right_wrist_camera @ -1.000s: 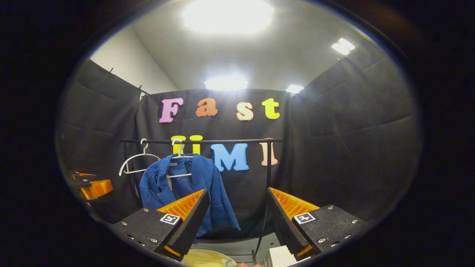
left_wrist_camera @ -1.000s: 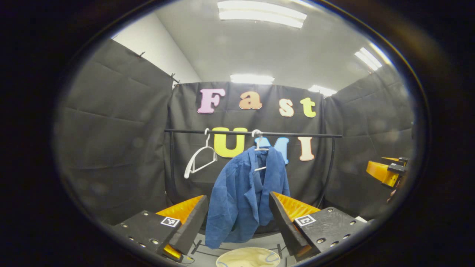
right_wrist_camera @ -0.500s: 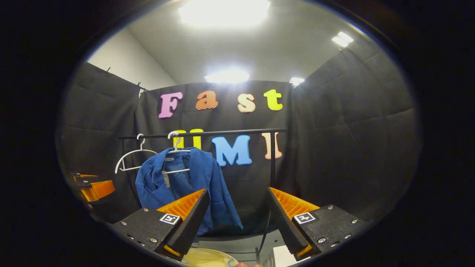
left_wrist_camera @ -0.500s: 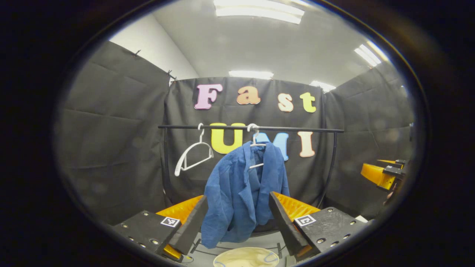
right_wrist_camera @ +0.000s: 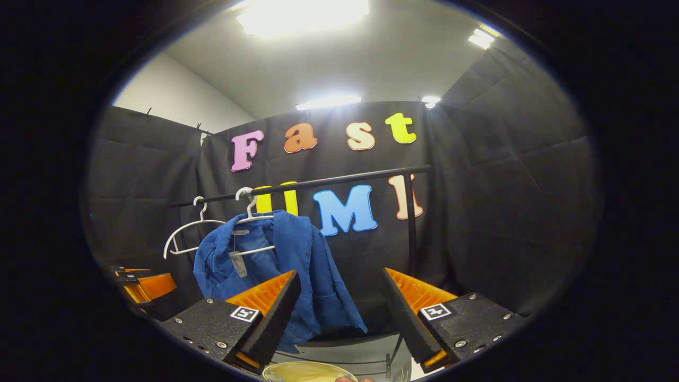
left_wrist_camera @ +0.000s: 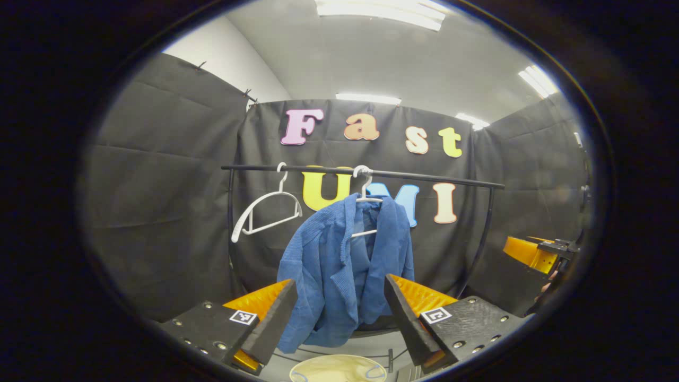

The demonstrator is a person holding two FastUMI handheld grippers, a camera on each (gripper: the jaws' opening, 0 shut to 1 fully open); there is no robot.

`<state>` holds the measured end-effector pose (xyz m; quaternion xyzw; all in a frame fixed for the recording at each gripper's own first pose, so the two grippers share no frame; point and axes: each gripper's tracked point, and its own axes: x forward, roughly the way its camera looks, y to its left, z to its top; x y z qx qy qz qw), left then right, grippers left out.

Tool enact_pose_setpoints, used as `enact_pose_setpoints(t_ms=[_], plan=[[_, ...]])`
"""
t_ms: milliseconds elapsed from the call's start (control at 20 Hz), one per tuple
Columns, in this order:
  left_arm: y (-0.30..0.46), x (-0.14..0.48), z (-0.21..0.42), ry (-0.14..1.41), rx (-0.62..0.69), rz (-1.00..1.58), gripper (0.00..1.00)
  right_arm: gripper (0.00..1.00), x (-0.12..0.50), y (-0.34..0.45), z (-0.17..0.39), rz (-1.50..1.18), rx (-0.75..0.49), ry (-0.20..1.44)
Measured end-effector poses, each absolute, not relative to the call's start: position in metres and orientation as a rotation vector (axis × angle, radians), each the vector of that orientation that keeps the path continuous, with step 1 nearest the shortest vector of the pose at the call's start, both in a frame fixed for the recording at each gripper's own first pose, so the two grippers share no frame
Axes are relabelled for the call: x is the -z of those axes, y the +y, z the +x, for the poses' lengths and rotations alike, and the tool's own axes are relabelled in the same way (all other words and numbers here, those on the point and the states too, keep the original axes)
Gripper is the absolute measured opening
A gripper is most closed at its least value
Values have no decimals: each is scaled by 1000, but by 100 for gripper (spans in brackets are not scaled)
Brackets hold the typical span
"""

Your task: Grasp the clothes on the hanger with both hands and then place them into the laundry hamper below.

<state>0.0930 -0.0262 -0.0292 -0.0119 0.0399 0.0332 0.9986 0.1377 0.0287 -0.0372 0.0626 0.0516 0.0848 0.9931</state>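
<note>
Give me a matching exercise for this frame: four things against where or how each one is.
1. blue jacket
2. bare white plastic hanger
3. cream round laundry hamper
4. left gripper

A. below the jacket, at the view's bottom edge
B. open, short of the cloth
C. draped on a hanger on the black rail
D. empty on the rail, beside the jacket

Pairs: 1-C, 2-D, 3-A, 4-B

Looks like a staged recording booth, not a real home: black cloth walls point(left_wrist_camera: 159, 175) pinned up on all sides, bare white ceiling with strip lights point(left_wrist_camera: 379, 9) overhead. Just a black clothes rail point(left_wrist_camera: 366, 172) with white hangers point(left_wrist_camera: 265, 209) as set dressing.
</note>
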Motion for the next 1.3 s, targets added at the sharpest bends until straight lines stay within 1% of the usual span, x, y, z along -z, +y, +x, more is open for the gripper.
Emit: enact_pose_setpoints(t_ms=[100, 150, 300, 500, 800, 850, 950, 1000, 1050, 1100, 1300], plan=[[-28, 27, 106, 79, -81, -25, 95, 92, 39, 42, 158, 135, -214, 109], [-26, 26, 114, 78, -90, -23, 95, 94, 41, 50, 166, 136, -238, 117], [-26, 28, 142, 82, -114, -8, 95, 95, 49, 73, 198, 143, -298, 137], [-20, 49, 186, 112, -161, -36, 95, 95, 73, 109, 248, 160, -366, 195], [-14, 72, 251, 132, -229, -78, 95, 95, 112, 142, 323, 148, -421, 246], [-10, 76, 261, 132, -249, -75, 96, 94, 118, 146, 333, 156, -431, 256], [0, 81, 271, 130, -319, -79, 95, 95, 132, 154, 350, 174, -454, 289], [-1, 83, 276, 128, -327, -84, 95, 95, 137, 158, 356, 180, -465, 301], [-2, 85, 285, 129, -329, -81, 95, 91, 143, 163, 363, 192, -483, 312], [1, 87, 290, 133, -339, -70, 96, 95, 146, 168, 368, 200, -495, 324], [6, 92, 305, 134, -392, -56, 95, 95, 160, 181, 383, 229, -537, 369]])
